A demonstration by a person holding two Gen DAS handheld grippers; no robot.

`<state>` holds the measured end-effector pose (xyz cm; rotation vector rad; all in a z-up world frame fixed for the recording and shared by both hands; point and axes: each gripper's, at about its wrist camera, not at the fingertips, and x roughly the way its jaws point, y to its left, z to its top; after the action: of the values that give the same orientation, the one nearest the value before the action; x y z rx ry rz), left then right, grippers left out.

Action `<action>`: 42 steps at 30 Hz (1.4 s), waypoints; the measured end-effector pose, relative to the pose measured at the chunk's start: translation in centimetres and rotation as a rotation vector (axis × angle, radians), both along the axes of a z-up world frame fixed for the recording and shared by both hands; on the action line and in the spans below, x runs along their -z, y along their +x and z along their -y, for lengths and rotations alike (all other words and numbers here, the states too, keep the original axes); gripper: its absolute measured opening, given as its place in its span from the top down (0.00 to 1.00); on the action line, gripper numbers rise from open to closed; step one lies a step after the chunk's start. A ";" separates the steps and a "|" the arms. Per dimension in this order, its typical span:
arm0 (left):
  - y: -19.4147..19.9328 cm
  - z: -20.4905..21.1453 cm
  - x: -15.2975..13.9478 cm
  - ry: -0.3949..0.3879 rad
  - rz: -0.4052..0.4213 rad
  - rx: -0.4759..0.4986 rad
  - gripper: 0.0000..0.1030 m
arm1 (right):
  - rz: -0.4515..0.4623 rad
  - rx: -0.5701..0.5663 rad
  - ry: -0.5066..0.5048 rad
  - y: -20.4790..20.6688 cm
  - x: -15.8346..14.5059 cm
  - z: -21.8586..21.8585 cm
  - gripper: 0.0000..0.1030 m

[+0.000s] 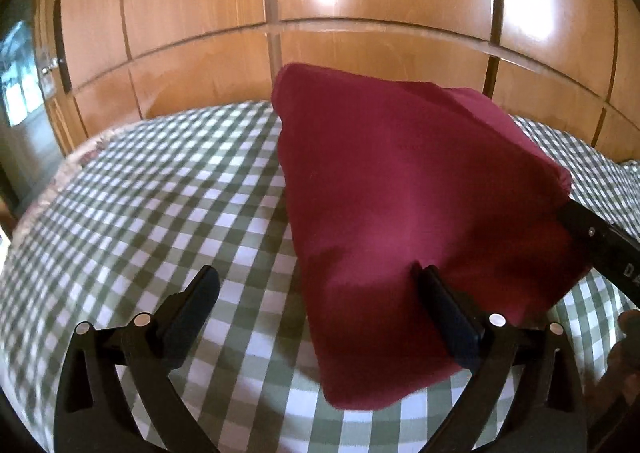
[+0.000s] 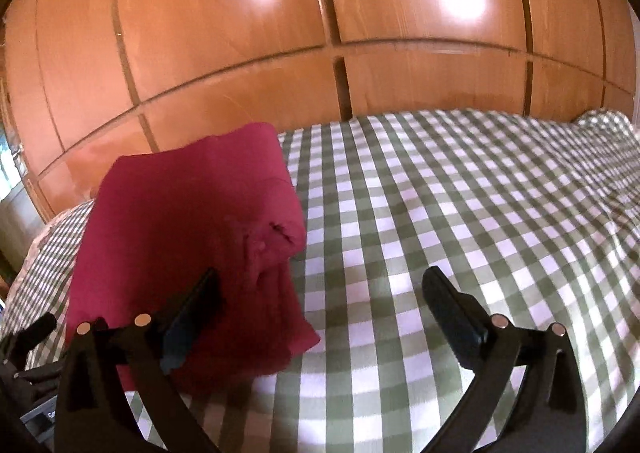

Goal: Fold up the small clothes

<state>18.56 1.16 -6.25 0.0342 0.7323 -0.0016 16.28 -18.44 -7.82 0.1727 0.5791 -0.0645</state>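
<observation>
A dark red folded garment [image 1: 404, 213] lies on the green-and-white checked bedcover [image 1: 160, 205]. In the left wrist view it sits right of centre. My left gripper [image 1: 316, 285] is open, its right finger [image 1: 444, 305] resting on the garment's near part and its left finger over the cover. In the right wrist view the garment [image 2: 188, 237] is at the left. My right gripper [image 2: 320, 289] is open, its left finger [image 2: 192, 305] over the garment's near edge. The right gripper's finger [image 1: 600, 241] reaches the garment's right edge.
The checked bedcover [image 2: 460, 233] spreads wide to the right. A tall glossy wooden wardrobe [image 1: 360, 13] stands right behind the bed's far edge. A window [image 1: 16, 85] shows at the far left.
</observation>
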 end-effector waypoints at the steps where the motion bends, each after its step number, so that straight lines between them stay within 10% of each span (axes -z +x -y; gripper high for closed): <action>1: -0.2 0.0 0.0 0.002 0.004 -0.002 0.03 | 0.006 -0.002 -0.003 -0.3 -0.1 -0.1 0.02; 27: -8.2 -2.4 -3.3 0.018 0.363 -0.121 0.03 | 0.193 -0.021 -0.141 -8.2 -2.1 -3.0 0.02; 42: -8.3 -3.4 -2.7 -0.042 0.370 -0.136 0.03 | 0.189 -0.024 -0.166 -8.2 -1.8 -3.7 0.02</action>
<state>10.24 4.55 -3.52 -0.0546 0.3630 0.1165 8.10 -14.76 -6.04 0.0094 0.3851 -0.0714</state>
